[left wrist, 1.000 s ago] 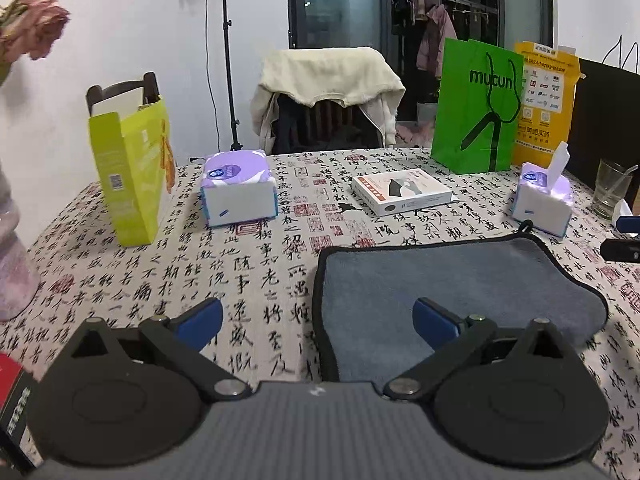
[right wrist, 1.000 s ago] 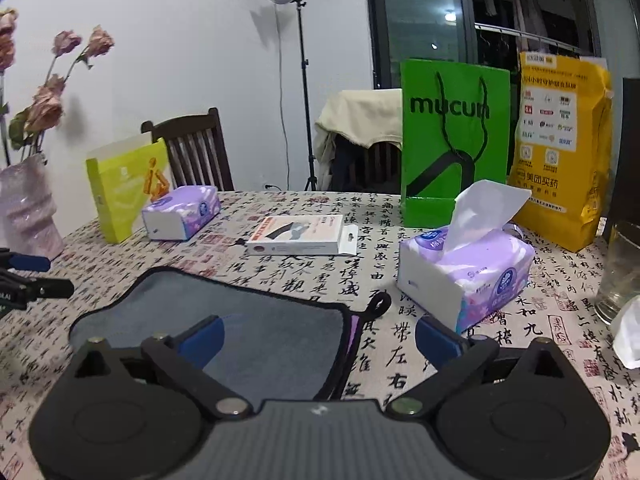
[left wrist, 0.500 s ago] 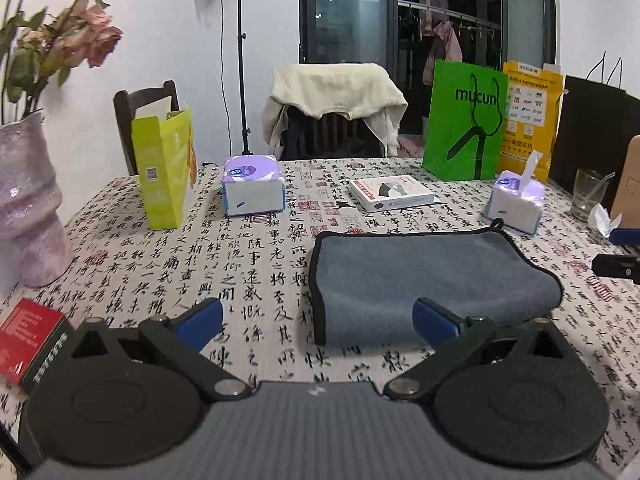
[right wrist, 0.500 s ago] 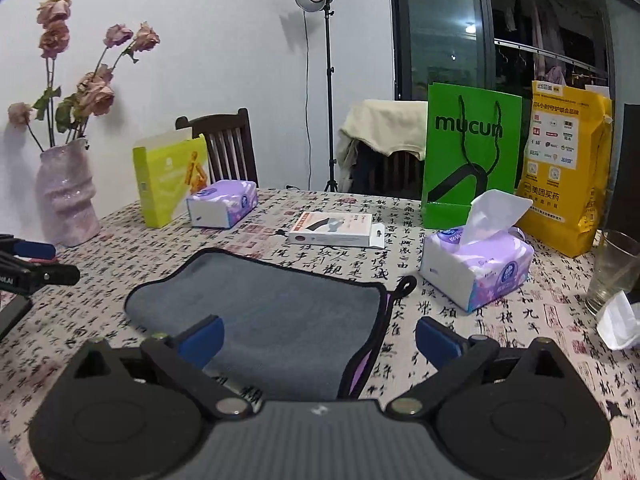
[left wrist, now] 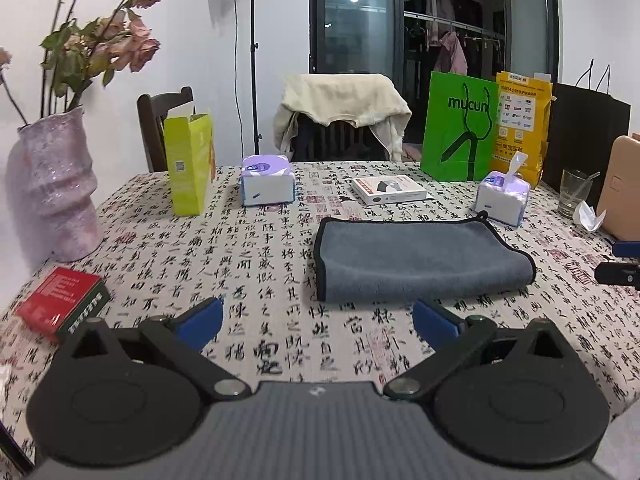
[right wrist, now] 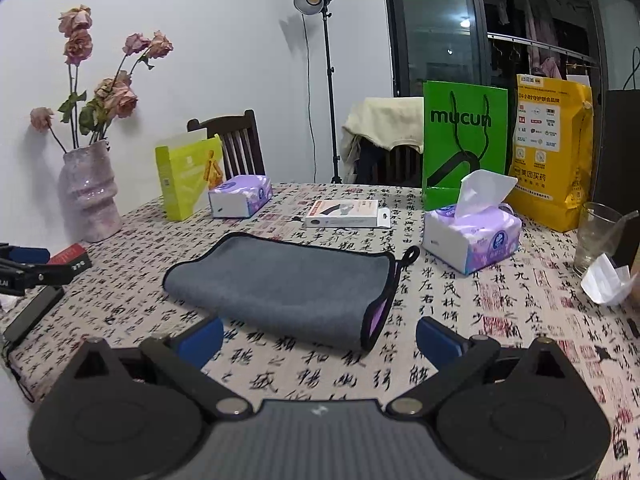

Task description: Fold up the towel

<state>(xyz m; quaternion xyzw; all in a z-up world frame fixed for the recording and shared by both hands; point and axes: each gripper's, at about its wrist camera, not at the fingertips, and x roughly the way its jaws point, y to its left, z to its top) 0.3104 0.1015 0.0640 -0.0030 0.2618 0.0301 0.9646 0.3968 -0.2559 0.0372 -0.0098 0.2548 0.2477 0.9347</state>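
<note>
Towel: folded, flat on counter, ahead of both jaws, untouched.
Left gripper: jaws spread, empty.
Right gripper: jaws spread, empty.

Home dining room, clothed table, chairs, vase

The left gripper is held low and roughly level, its two blue-padded fingers spread wide apart with nothing between them. The right gripper sits in much the same pose, level and pointing forward, its blue fingers likewise parted and holding nothing. Each one shows at the edge of the other's view: the right gripper's tips at the far right of the left wrist view, the left gripper's tips at the far left of the right wrist view.
</note>
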